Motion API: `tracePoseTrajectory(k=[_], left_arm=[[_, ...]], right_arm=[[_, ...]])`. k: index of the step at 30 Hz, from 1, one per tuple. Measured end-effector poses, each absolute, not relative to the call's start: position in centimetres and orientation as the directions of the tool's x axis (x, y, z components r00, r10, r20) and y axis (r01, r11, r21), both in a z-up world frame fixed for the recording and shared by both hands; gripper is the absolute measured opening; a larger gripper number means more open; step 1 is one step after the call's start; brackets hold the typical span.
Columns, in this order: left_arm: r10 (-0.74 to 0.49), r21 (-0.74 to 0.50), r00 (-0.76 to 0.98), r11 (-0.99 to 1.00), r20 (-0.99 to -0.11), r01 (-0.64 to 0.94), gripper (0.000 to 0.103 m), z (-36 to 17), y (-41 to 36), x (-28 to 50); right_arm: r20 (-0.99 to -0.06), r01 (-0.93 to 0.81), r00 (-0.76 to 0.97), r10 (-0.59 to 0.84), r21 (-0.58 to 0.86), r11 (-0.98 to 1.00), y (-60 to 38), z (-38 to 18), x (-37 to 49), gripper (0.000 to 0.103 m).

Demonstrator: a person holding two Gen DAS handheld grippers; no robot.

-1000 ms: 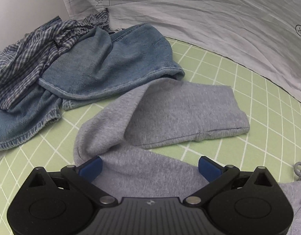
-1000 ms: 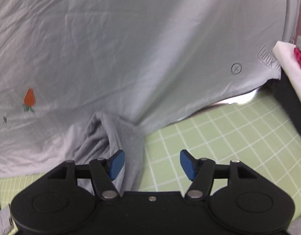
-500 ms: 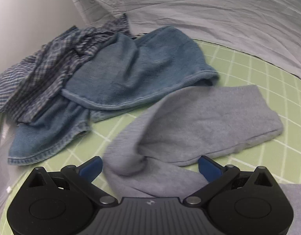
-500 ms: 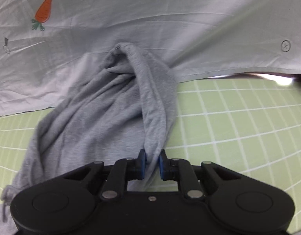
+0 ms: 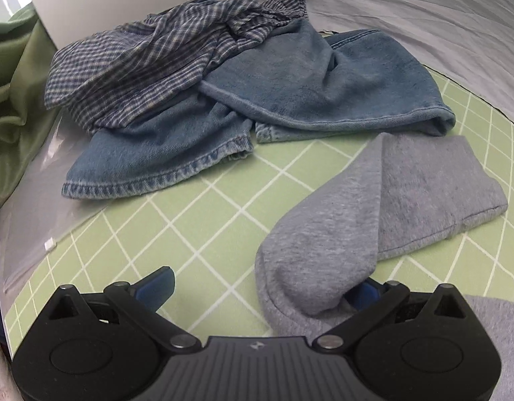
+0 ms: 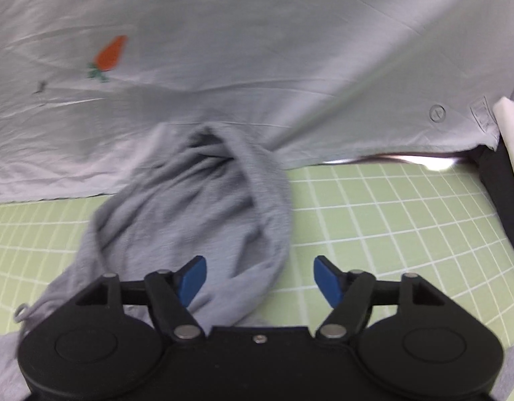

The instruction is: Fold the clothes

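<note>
Left wrist view first: our left claw (image 5: 257, 289) is spread wide, with its blue fingertips (image 5: 156, 288) well apart. The soft grey sweatshirt-fabric garment (image 5: 373, 220) lies on the pale green grid-lined cutting mat (image 5: 190, 230) covering the tabletop. One folded part sits far right, and a thick roll of it runs back toward us and drapes over the right fingertip, so we only see a sliver of blue there. Farther back on the left sits a crumpled heap: faded blue denim jeans (image 5: 290, 90) with a blue-and-white checked shirt (image 5: 150, 60) piled on top. A wrinkled pale grey sheet (image 5: 423, 26) hangs across the far right, and some olive green cloth (image 5: 13, 100) bunches up at the left edge.

Over on the right wrist view, our right claw (image 6: 259, 280) is also spread open, pinching nothing. The same grey garment (image 6: 196, 220) lies bunched on the mat (image 6: 390, 220), starting between the fingertips (image 6: 191, 279) and reaching away to the sheet (image 6: 290, 67), which has a little orange carrot print (image 6: 110, 52) on it. It's a bit blurry here. Something white (image 6: 510, 123) pokes in at the far right edge; we can't tell what it is.
</note>
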State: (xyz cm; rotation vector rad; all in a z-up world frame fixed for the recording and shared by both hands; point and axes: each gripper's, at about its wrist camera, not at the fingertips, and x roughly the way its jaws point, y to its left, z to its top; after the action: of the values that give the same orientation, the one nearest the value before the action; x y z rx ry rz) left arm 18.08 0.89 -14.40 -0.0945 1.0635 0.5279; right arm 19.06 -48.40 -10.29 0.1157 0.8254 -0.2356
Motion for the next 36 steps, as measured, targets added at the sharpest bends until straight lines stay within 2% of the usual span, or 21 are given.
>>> tracePoseTrajectory(k=[7, 10, 11, 12, 13, 14, 20, 23, 26, 27, 28, 30, 32, 36], left_arm=[[0.33, 0.093, 0.378, 0.846, -0.865, -0.525, 0.103, -14.7, 1.6, 16.4], [0.323, 0.075, 0.385, 0.84, -0.865, -0.537, 0.103, -14.8, 1.7, 16.2], [0.323, 0.073, 0.388, 0.84, -0.863, -0.537, 0.103, -14.8, 1.7, 16.2], [0.322, 0.07, 0.392, 0.84, -0.862, -0.537, 0.103, -14.9, 1.7, 16.1], [0.32, 0.065, 0.395, 0.84, -0.861, -0.538, 0.103, -14.9, 1.7, 16.1], [0.314, 0.057, 0.399, 0.84, -0.862, -0.539, 0.103, -15.0, 1.8, 16.0], [0.301, 0.033, 0.41, 0.837, -0.861, -0.545, 0.103, -15.1, 2.1, 15.8], [0.304, 0.028, 0.411, 0.831, -0.86, -0.556, 0.103, -15.1, 2.1, 15.7], [0.308, 0.027, 0.409, 0.826, -0.859, -0.564, 0.103, -15.1, 2.1, 15.7], [0.308, 0.027, 0.409, 0.825, -0.859, -0.565, 0.103, -15.0, 2.1, 15.7], [0.308, 0.027, 0.409, 0.824, -0.859, -0.565, 0.103, -15.0, 2.1, 15.7], [0.31, 0.026, 0.41, 0.823, -0.858, -0.567, 0.103, -15.0, 2.1, 15.6], [0.315, 0.026, 0.413, 0.82, -0.855, -0.571, 0.103, -15.1, 2.0, 15.5], [0.319, 0.026, 0.413, 0.816, -0.853, -0.578, 0.103, -15.1, 1.9, 15.4]], right_arm=[[-0.723, 0.105, 0.686, -0.081, -0.012, 0.994, -42.1, -10.1, 18.7, 0.076], [-0.724, 0.045, 0.688, -0.055, -0.033, 0.998, -40.1, -10.7, 19.5, 0.068], [-0.724, 0.025, 0.688, -0.046, -0.039, 0.999, -39.5, -10.8, 19.8, 0.058], [-0.722, 0.004, 0.691, -0.033, -0.041, 0.999, -39.2, -10.9, 20.1, 0.032], [-0.712, -0.004, 0.702, -0.021, -0.033, 0.999, -39.2, -10.7, 20.0, 0.014], [-0.698, -0.008, 0.716, -0.01, -0.022, 1.0, -39.2, -10.4, 19.9, 0.004], [-0.586, 0.08, 0.809, -0.045, 0.035, 0.996, -41.3, -5.9, 15.1, 0.004], [-0.629, 0.167, 0.774, -0.079, 0.082, 0.983, -43.5, -6.4, 12.8, 0.006], [-0.757, 0.293, 0.633, -0.162, 0.041, 0.955, -45.5, -9.5, 12.3, 0.018], [-0.767, 0.319, 0.619, -0.169, 0.048, 0.947, -45.9, -9.8, 11.9, 0.019], [-0.768, 0.337, 0.619, -0.167, 0.067, 0.939, -46.2, -9.8, 11.5, 0.021], [-0.75, 0.333, 0.642, -0.16, 0.085, 0.939, -45.7, -9.2, 11.3, 0.036], [-0.736, 0.296, 0.665, -0.125, 0.106, 0.949, -44.6, -8.7, 11.8, 0.038], [-0.726, 0.238, 0.687, 0.023, 0.255, 0.937, -42.3, -9.0, 14.1, 0.044]])
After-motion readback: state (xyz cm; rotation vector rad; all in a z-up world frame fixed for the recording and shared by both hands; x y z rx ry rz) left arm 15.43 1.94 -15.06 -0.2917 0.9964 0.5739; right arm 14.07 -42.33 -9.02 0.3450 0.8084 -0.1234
